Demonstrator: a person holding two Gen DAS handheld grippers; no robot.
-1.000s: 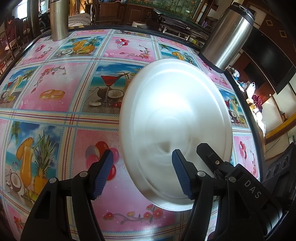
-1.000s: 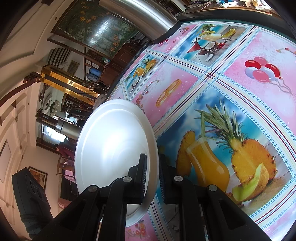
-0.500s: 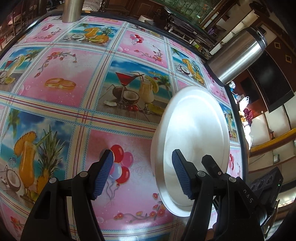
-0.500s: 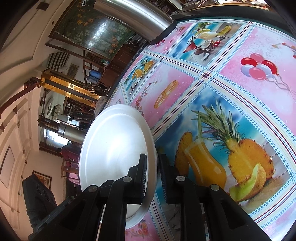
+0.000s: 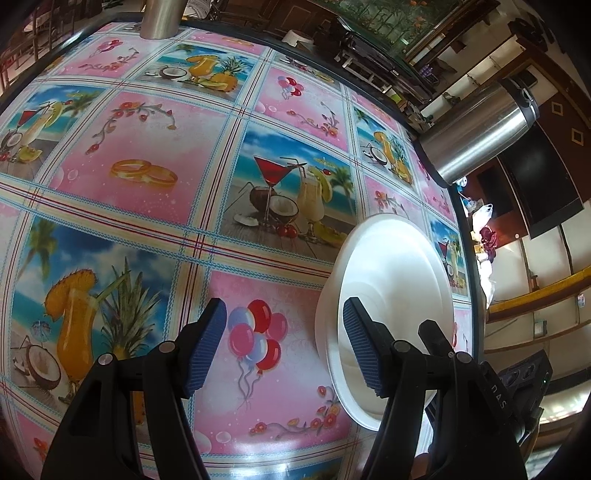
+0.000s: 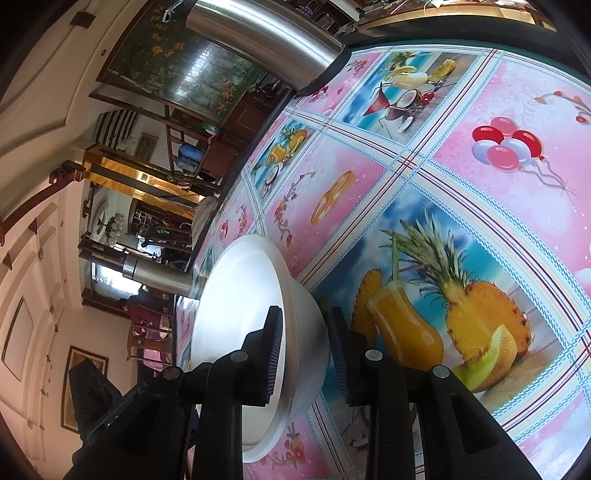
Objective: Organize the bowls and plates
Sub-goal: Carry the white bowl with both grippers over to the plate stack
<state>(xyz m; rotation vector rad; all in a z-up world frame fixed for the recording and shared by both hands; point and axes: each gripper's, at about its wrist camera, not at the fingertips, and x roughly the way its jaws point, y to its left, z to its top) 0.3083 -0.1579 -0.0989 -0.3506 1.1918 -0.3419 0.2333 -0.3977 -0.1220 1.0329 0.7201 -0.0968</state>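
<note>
Left tool [image 5: 282, 347]: released, its blue ribbed pads spread wide with nothing between them; it hangs over a pink balloon panel of the cloth, with the bowl partly behind its right finger.
Bench [image 5: 147, 206]: covered by a glossy cloth of pink and blue squares printed with drinks, pineapples, rings and balloons.
Steel cylinder [image 5: 160, 18]: stands at the far edge of the bench, top cut off by the frame.
White bowl [image 5: 391, 273]: near the right edge of the bench in the left wrist view; whether its base touches the cloth cannot be told. In the right wrist view the bowl [image 6: 240, 306] sits edge-on, its wall between the right tool's pads.
Right tool [image 6: 304, 358]: grasping the white bowl, one pad inside the rim, the other against the outer wall.
Steel flask [image 5: 484, 133]: tall, black-capped, at the right rim of the bench beyond the bowl.
</note>
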